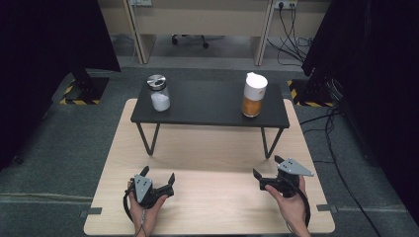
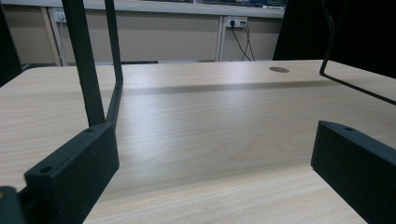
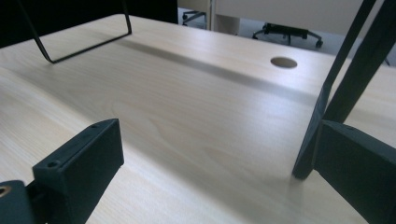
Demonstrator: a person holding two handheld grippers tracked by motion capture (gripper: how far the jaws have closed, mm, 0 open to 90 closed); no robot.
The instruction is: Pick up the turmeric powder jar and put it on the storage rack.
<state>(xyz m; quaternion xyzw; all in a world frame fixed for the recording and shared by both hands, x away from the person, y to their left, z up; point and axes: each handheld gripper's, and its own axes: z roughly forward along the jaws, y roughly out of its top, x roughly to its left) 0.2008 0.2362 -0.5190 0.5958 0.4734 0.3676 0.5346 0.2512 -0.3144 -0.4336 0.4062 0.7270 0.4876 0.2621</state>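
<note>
Glass jar (image 1: pixel 159 93) and orange-filled bottle (image 1: pixel 254 95) stood untouched at eleven and one o'clock on the black shelf (image 1: pixel 207 106). Left gripper (image 1: pixel 158 177) and right gripper (image 1: pixel 267 167) rested near six, jaws spread, empty; work seemingly unstarted.

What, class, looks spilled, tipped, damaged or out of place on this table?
Nothing stands out. The jar and the bottle both stand upright and capped on the black shelf, apart, with no spill near them. The left claw and right claw are open above the table, holding nothing.
</note>
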